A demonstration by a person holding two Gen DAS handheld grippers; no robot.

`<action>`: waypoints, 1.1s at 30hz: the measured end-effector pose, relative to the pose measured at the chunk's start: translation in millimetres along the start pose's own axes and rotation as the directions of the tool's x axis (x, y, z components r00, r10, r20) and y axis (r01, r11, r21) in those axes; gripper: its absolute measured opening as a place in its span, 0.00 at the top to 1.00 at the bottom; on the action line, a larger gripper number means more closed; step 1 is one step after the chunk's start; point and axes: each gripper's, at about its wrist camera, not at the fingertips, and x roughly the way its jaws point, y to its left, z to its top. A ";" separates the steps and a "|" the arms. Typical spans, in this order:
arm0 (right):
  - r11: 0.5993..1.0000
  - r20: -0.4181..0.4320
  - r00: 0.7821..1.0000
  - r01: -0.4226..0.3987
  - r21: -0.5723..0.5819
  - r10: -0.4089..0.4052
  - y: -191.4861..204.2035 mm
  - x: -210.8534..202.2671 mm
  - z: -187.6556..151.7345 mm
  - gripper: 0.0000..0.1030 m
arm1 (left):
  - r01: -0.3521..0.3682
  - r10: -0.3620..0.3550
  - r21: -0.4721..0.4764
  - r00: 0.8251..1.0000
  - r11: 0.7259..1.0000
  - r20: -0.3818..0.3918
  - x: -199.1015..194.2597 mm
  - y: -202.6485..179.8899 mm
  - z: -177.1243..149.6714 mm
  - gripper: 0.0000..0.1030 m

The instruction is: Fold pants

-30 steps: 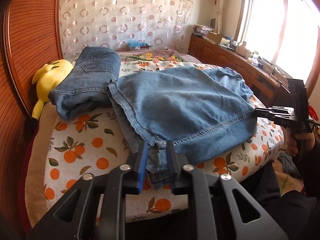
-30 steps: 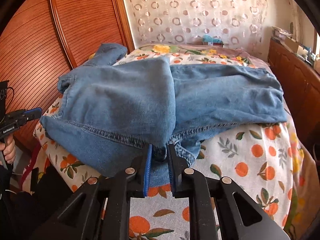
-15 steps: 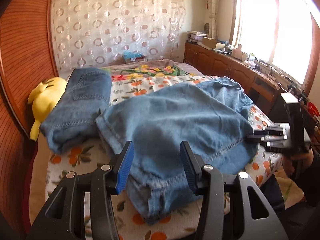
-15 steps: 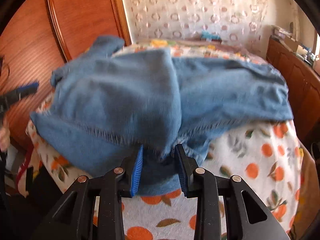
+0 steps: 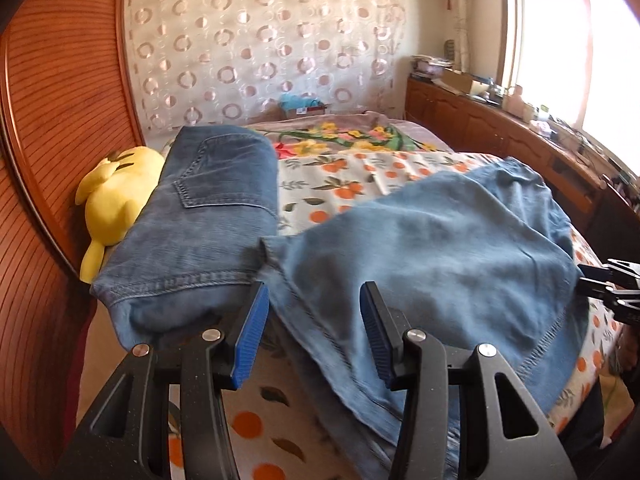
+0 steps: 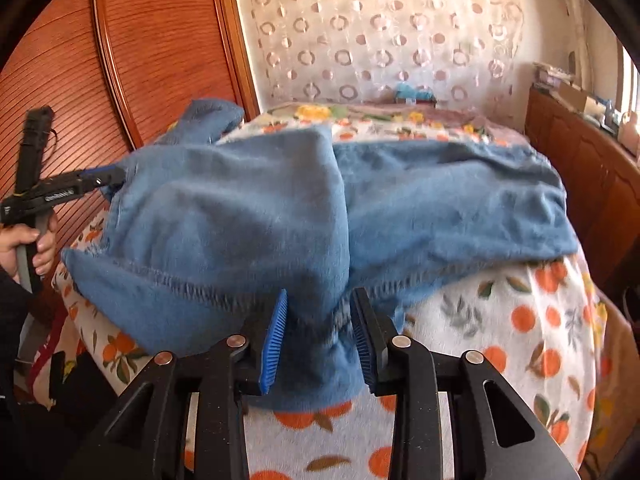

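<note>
The light blue denim pants lie folded across the orange-print bedspread. At their six o'clock edge, the right gripper is opening its jaws, cloth between but unpressed. The left gripper stands half wide, gripping nothing. A darker folded pair of jeans lies at ten o'clock, touching a yellow plush toy.

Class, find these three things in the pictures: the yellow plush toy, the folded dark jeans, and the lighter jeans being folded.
yellow plush toy (image 5: 116, 196), left wrist view, on its body.
folded dark jeans (image 5: 208, 216), left wrist view, just below the back pocket.
lighter jeans (image 6: 248, 224), right wrist view, on the folded-over top layer.
</note>
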 end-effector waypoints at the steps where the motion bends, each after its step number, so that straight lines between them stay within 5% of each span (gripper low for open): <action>1: 1.000 0.017 1.000 -0.001 -0.007 0.001 0.6 -0.1 2.4 0.52 | -0.003 0.003 -0.004 1.000 1.000 0.002 2.7 2.8 1.5 0.53; 6: 0.999 0.047 0.999 0.014 -0.032 -0.012 2.4 13.9 12.1 0.43 | -0.017 0.017 0.003 1.000 1.000 -0.011 21.3 14.2 7.9 0.55; 8: 0.999 0.031 0.999 0.019 -0.043 -0.017 4.3 26.0 10.4 0.43 | -0.015 0.015 0.007 1.000 1.000 -0.020 26.3 15.8 9.0 0.70; 13: 0.999 0.022 1.000 0.012 -0.045 -0.011 3.2 34.9 4.8 0.42 | -0.017 0.018 0.026 0.999 1.000 -0.028 31.5 16.9 10.7 0.86; 17: 0.999 0.012 1.000 0.002 -0.040 -0.002 -1.6 35.7 8.6 0.42 | -0.033 0.032 0.043 0.999 0.999 0.014 20.8 15.4 17.7 0.91; 20: 1.000 0.009 1.000 -0.012 -0.025 0.013 -5.2 37.8 10.5 0.42 | -0.071 0.070 0.015 0.996 0.997 0.056 13.4 21.3 29.5 0.91; 24: 1.000 0.008 1.000 -0.009 -0.026 0.009 -5.9 38.5 10.8 0.42 | -0.084 0.084 -0.009 0.996 0.996 0.006 23.3 24.4 33.9 0.87; 31: 1.000 0.007 1.000 -0.010 -0.024 0.010 -6.6 36.7 10.5 0.42 | -0.032 0.031 0.011 0.998 0.999 0.051 5.9 -2.3 32.4 0.54; 33: 1.000 0.008 1.000 -0.011 -0.023 0.011 -6.6 36.7 10.7 0.42 | -0.006 0.005 0.017 0.999 1.000 0.052 -1.1 -11.4 26.6 0.53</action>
